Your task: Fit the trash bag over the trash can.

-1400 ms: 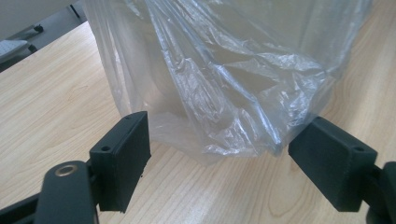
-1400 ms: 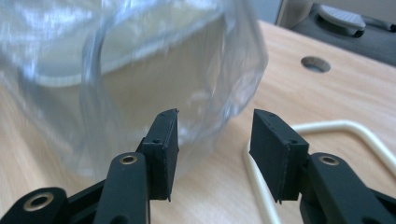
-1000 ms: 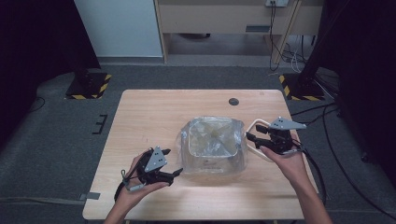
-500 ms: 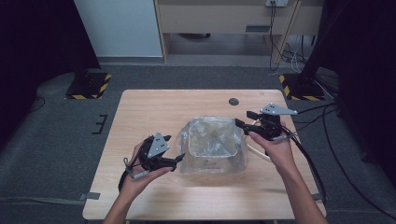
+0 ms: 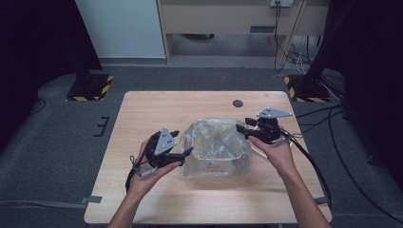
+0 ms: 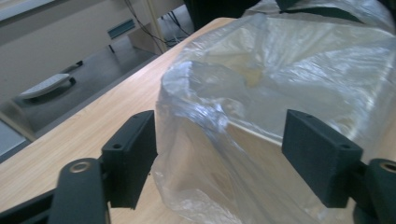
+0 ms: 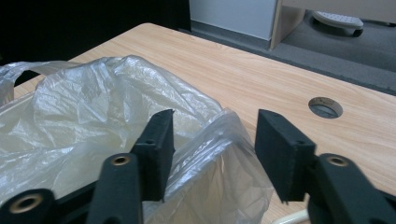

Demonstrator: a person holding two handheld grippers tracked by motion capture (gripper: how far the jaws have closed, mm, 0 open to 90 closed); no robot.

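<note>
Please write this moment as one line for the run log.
left gripper: closing, bag between jaws, no grip | right gripper: closing over bag rim, no grip | bag on table

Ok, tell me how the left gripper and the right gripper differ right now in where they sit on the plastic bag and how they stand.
The left gripper is at the clear plastic bag's near-left corner; the right gripper is at its far-right rim. The left gripper's jaws straddle a wide bulge of film; the right gripper's stand narrower around a thin rim fold. Both have just been closing, film between the jaws, pads not yet pressing.
</note>
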